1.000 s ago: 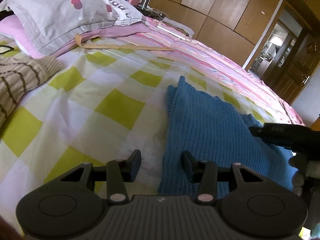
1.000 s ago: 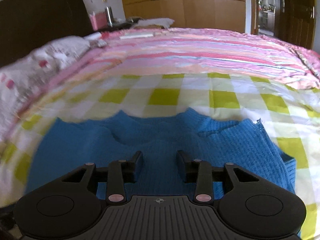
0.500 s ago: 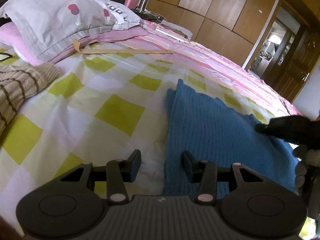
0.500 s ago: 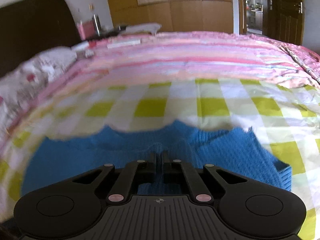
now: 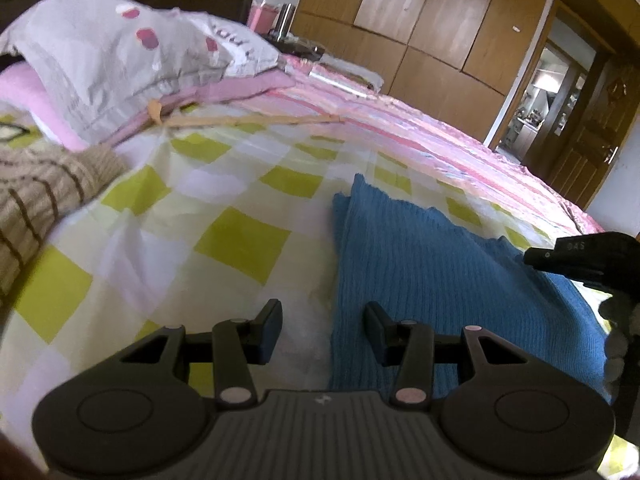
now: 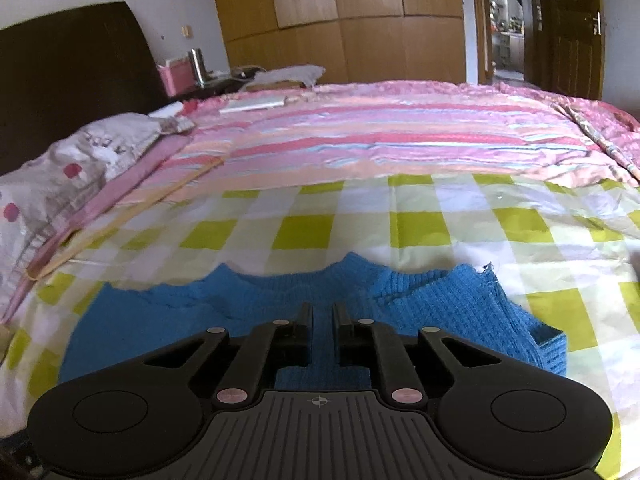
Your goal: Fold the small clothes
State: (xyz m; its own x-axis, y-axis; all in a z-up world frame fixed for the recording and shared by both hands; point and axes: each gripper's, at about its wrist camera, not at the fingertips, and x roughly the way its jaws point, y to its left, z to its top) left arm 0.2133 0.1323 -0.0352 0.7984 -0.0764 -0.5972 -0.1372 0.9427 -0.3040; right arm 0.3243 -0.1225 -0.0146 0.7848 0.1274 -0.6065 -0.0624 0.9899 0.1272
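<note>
Blue sweater (image 5: 420, 264) under both tongs, left tongs (image 5: 323, 326) open, empty, right tongs (image 6: 322, 330) opening, narrowly apart, over knit

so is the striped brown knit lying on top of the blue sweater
No, the striped brown knit lies at the far left of the checked sheet, well apart from the blue sweater.

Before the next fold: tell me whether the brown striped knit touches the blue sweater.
Apart. The left wrist view shows the brown striped knit at far left and the blue sweater at right, with bare checked sheet between them.
</note>
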